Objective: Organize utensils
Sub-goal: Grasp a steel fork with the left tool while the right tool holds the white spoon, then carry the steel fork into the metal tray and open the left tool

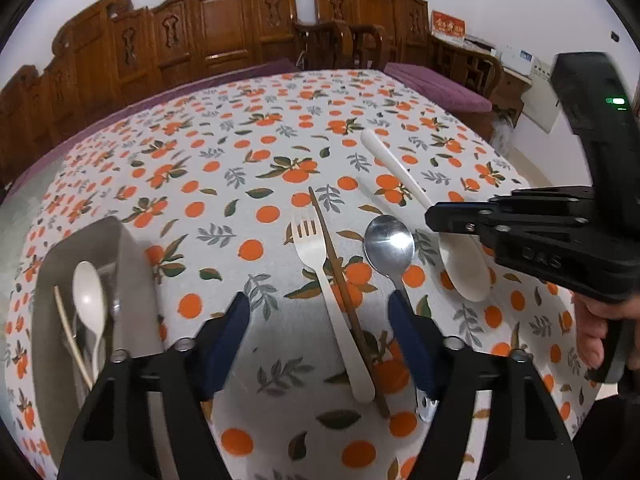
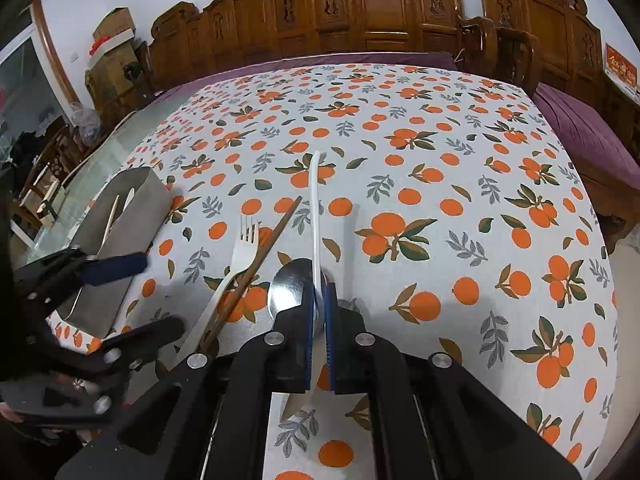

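My left gripper point(image 1: 318, 304) is open and low over the cloth. A white fork point(image 1: 320, 256) and a brown chopstick point(image 1: 340, 276) lie side by side between its blue fingers point(image 1: 236, 320), untouched by the pads. A metal spoon point(image 1: 390, 240) lies just right of them, its handle running under the right finger. My right gripper point(image 2: 319, 304) is shut on a white spoon point(image 2: 316, 200), which stands on edge with its handle pointing away. In the left wrist view that spoon's bowl point(image 1: 466, 272) hangs below the right gripper point(image 1: 436, 220). The fork point(image 2: 244, 248) and metal spoon point(image 2: 292, 284) lie left of it.
A grey container point(image 1: 132, 264) stands at the left and holds a white spoon point(image 1: 90, 296) and a pale chopstick. An orange-print tablecloth point(image 2: 460, 200) covers the table. Carved wooden chairs point(image 2: 380, 8) and purple cushions line the far side. A hand point(image 1: 596, 332) grips the right tool.
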Tool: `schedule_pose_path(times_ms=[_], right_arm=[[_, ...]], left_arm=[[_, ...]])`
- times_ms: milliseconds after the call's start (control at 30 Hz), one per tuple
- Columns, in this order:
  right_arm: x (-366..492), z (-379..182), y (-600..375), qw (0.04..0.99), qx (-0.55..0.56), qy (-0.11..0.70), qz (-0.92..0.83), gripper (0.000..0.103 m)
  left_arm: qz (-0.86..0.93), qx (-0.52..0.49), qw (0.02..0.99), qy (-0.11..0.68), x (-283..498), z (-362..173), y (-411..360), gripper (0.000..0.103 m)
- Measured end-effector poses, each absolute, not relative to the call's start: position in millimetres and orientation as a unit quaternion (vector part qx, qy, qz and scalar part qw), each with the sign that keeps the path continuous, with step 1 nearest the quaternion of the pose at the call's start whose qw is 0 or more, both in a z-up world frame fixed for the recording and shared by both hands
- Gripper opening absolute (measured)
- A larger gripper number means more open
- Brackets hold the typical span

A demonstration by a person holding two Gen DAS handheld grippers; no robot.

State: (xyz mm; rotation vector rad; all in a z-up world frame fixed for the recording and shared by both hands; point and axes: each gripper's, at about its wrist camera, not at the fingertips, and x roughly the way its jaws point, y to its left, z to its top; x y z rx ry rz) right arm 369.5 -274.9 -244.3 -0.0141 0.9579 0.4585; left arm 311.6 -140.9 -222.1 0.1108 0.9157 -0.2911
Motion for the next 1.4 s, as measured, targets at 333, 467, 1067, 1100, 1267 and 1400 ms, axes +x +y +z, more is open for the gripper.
schedule_pose_path(times_ms=[333,467,1067,1100,1267,1400], right_arm=[[370,-244,-272,0.861,-0.006,0.457,0.221,0.007],[370,-245,-269,0.860,-0.009,0.459,0.223,0.007],[362,-228,-239,0.865,-0.027,0.440,0.240,0.007],[361,-226,-236,0.865,-0.029,0.438,0.242,0.007],[352,-216,-221,0.866,-0.040,0.427,0.256,0.007],[347,-210,-213,0.867,-0.041,0.421,0.264,0.007]], left_arm=[[-0.138,0.034,0.864,0.483,342,-252,-145,0.027],[-0.129,0.031,0.863,0.487,345,-255,-141,0.008],[-0.141,0.022,0.873,0.466,328,-222,-114,0.006],[-0.140,0.024,0.876,0.460,326,-217,-111,0.006],[-0.134,0.030,0.888,0.438,315,-193,-93,0.006],[-0.129,0.032,0.895,0.426,308,-179,-77,0.006]])
